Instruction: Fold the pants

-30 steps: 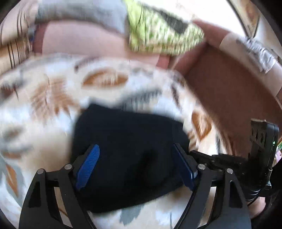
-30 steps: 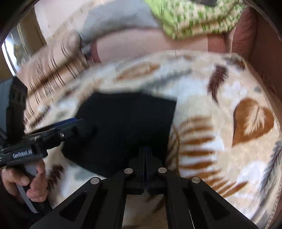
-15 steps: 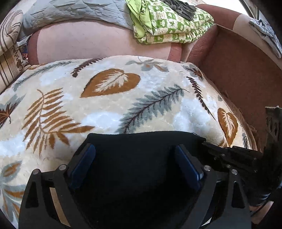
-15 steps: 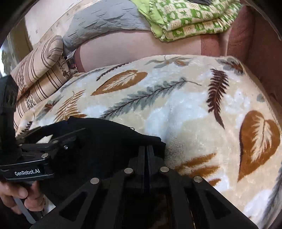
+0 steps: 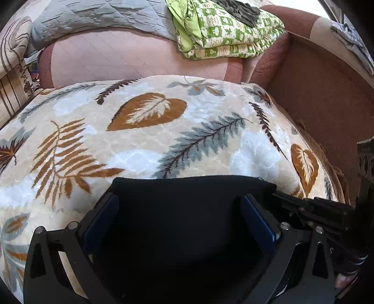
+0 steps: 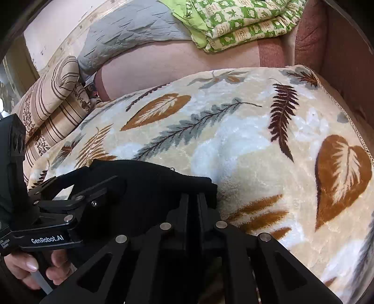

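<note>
Right now the black pants (image 5: 187, 222) are lying folded on the near part of a leaf-patterned blanket (image 5: 149, 145), their far edge running straight across it. The left gripper (image 5: 180, 224) is hovering over them with its jaws spread wide, the blue pads (image 5: 257, 222) standing well apart on either side of the dark cloth and gripping nothing. The right gripper (image 6: 192, 205) is sitting with its jaws pressed together at the right corner of the pants (image 6: 149, 184); whether cloth is being pinched between them cannot be told, since black fabric and black fingers are merging there. Seen from the right wrist, the left tool's body is lying across the left half of the pants and covering much of them, with a hand (image 6: 30, 266) gripping its handle at the lower left.

Beyond the blanket, a pink sofa back (image 5: 131, 58) is rising, with a grey quilt (image 5: 100, 16) draped over its top and a folded green-and-white patterned blanket (image 5: 224, 32) lying beside that. A striped cushion (image 6: 51, 103) is leaning at the left, and a brown armrest (image 5: 322, 93) is closing in the right side.
</note>
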`<state>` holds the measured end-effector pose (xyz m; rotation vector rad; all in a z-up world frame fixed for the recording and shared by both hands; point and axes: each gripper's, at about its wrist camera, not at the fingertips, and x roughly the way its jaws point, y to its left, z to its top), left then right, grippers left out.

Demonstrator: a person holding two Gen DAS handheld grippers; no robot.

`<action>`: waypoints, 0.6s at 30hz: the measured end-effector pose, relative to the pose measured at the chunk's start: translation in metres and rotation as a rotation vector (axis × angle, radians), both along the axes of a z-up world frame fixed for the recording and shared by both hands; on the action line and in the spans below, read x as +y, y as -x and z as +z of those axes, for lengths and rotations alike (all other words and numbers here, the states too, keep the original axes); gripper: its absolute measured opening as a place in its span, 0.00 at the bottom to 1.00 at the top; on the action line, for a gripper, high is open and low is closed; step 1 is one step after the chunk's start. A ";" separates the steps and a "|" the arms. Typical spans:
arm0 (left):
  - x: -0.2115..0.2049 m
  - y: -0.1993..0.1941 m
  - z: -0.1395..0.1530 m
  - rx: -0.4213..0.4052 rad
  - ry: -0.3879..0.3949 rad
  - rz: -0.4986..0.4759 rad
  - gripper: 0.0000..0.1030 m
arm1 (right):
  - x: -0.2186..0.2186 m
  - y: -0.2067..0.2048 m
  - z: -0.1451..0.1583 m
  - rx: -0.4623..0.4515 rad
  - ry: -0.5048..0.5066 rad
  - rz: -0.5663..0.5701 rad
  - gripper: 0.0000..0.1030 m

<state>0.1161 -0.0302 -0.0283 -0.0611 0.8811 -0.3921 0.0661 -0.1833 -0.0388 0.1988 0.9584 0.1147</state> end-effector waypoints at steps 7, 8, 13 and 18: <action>0.011 -0.004 0.003 0.030 0.088 0.004 1.00 | 0.003 0.002 -0.001 -0.024 0.031 0.007 0.08; 0.011 -0.005 0.004 0.034 0.088 0.001 1.00 | 0.004 0.003 -0.001 -0.029 0.035 0.007 0.08; 0.009 0.000 0.004 0.012 0.065 0.007 1.00 | 0.008 0.003 0.001 -0.035 0.068 0.015 0.08; 0.014 0.024 0.024 -0.095 0.001 0.080 1.00 | 0.008 0.013 0.025 -0.124 0.048 -0.002 0.12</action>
